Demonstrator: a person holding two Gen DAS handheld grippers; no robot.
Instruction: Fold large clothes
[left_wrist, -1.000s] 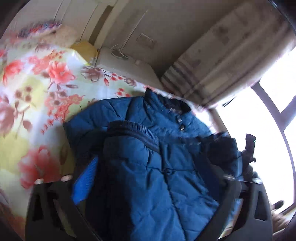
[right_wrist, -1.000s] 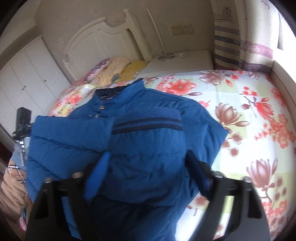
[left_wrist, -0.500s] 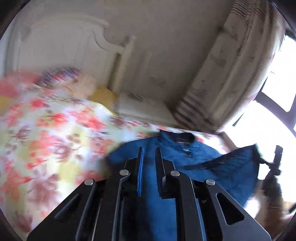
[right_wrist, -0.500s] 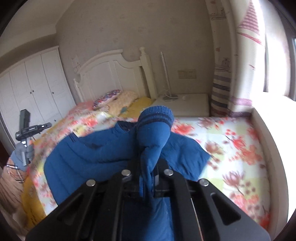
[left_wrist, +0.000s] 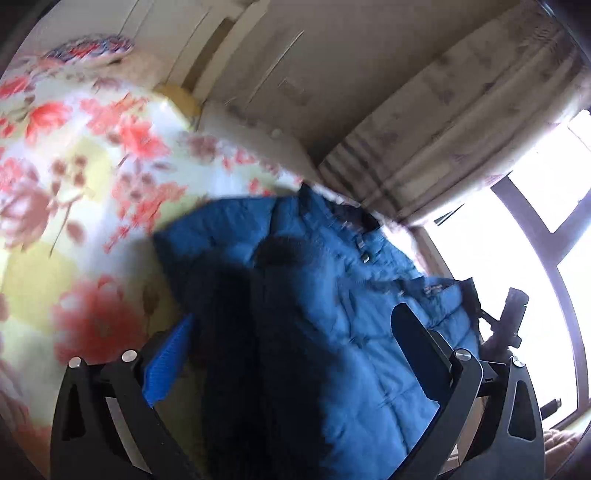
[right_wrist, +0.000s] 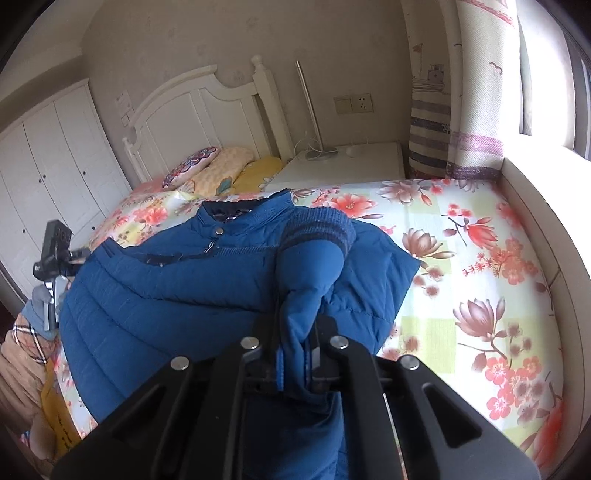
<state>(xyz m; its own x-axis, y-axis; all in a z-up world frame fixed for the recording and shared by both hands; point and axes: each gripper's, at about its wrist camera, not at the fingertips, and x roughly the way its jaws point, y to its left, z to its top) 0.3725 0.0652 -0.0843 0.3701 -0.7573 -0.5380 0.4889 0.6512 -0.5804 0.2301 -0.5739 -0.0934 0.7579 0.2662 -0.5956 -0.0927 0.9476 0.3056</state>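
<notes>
Blue padded jacket: spread on the floral bed, collar toward 12 o'clock. Your right gripper: fingers clamped on the jacket's sleeve, cuff raised. Your left gripper: fingers opening wide, straddling the jacket, pads not pressing it.

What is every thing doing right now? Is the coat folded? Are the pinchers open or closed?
blue jacket: lying on the bed, partly folded, collar fastened.
sleeve: lifted up, pinched.
right gripper: shut on the sleeve.
left gripper: jaws opening wide over the jacket, pressing nothing.
wardrobe doors: closed.
curtain: drawn aside.
</notes>
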